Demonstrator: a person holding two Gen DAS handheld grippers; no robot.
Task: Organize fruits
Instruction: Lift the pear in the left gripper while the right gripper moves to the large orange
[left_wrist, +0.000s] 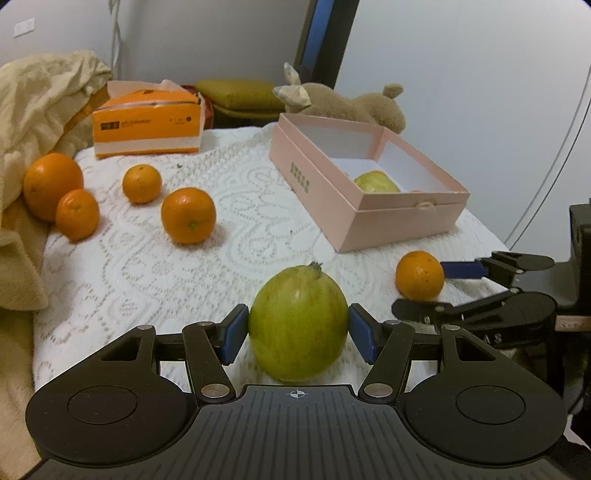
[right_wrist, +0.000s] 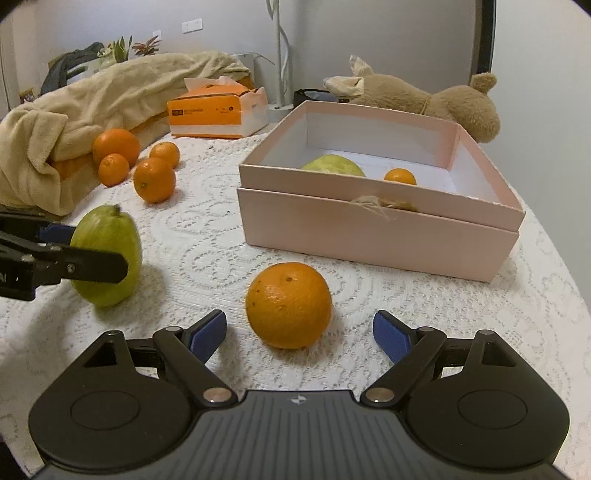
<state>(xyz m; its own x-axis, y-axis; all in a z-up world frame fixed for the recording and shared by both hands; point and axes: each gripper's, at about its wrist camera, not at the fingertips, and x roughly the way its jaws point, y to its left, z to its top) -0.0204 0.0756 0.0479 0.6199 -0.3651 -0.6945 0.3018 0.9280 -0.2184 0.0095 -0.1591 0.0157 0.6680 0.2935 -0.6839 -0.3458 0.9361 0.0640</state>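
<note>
Home setting, likely a bedroom or living room. Desk (right_wrist: 207, 236) is covered with a white lace cloth. A beige blanket (right_wrist: 55, 122) is bunched at the left edge. A brown plush toy (right_wrist: 443, 99) is laid behind a pink gift box (right_wrist: 369, 236). An orange tissue pack (right_wrist: 214, 112) is placed at the back, loose oranges (left_wrist: 188, 214) are scattered on the cloth. Plain white walls with a wall socket (right_wrist: 192, 26) are seen, potted plants (right_wrist: 125, 46) at far left.
</note>
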